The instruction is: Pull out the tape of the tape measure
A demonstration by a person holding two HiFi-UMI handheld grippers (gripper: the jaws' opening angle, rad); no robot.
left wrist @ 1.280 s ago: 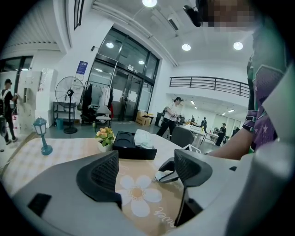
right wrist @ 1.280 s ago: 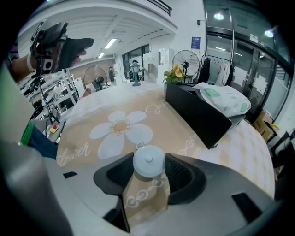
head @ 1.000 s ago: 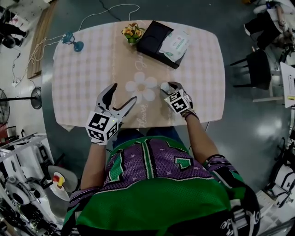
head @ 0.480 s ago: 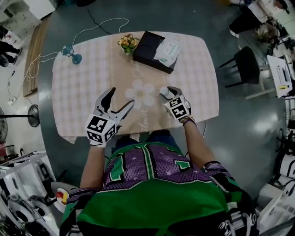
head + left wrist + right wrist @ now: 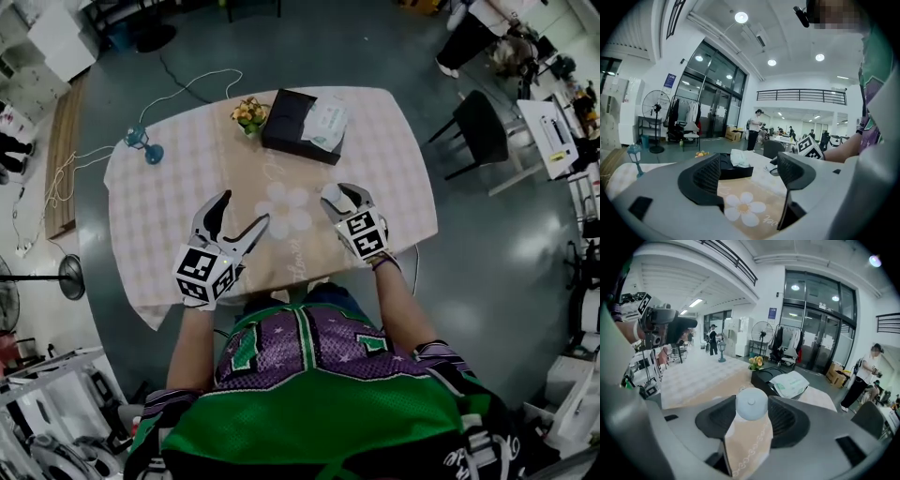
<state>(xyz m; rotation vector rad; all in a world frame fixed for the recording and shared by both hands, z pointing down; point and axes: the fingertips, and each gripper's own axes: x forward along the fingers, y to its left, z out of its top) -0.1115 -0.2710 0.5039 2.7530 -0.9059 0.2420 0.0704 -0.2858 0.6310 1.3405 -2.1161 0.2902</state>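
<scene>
Tape measure [image 5: 751, 404] (sides hidden) clamped in right gripper [image 5: 339, 193]; left gripper [image 5: 749, 169] gapes empty.

The person wears a green jersey [image 5: 309, 422] with a purple starred chest panel and striped sleeves [image 5: 167, 401]. The left gripper [image 5: 242, 211] and right gripper [image 5: 339, 194] are grey, with black-and-white marker cubes [image 5: 202, 275].

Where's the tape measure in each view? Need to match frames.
Head view: tape measure in the right gripper, just right of centre.
Left gripper view: probably the pale bit beside the right-hand jaw, mostly hidden.
Right gripper view: dead centre, between the jaws.
Shared landmark: black box.
</scene>
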